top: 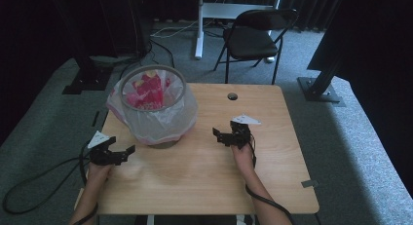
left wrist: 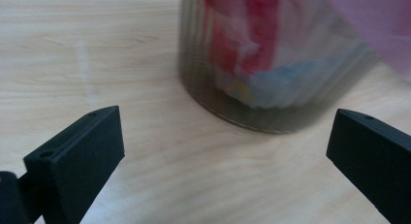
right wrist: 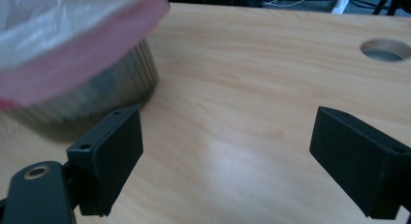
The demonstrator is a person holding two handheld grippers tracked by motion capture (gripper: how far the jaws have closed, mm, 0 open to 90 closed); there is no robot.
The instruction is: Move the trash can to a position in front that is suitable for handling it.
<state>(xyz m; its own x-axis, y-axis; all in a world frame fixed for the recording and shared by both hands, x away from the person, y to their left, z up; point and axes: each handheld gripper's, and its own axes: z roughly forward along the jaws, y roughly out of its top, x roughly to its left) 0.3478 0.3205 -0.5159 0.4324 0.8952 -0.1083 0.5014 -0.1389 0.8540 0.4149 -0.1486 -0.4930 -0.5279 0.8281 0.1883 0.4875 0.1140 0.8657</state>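
The left gripper (top: 122,153) hovers at the near left of the worktop (top: 204,186), jaws spread wide and empty. The right gripper (top: 219,135) hangs mid-worktop, jaws likewise parted on nothing. Between them, toward the far left, stands the bin (top: 163,143), lined with a white-and-pink bag (top: 168,120). A cable hole (top: 232,96) lies farther off, and a folding chair (top: 253,35) beyond the worktop.

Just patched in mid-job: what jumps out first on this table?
The wire bin at the table's far left stands out, lined with a pale bag folded over its rim, with red and pink packaging inside. The left gripper sits just beside its base, the right gripper further off toward the table's middle, both with jaws wide apart and holding nothing.
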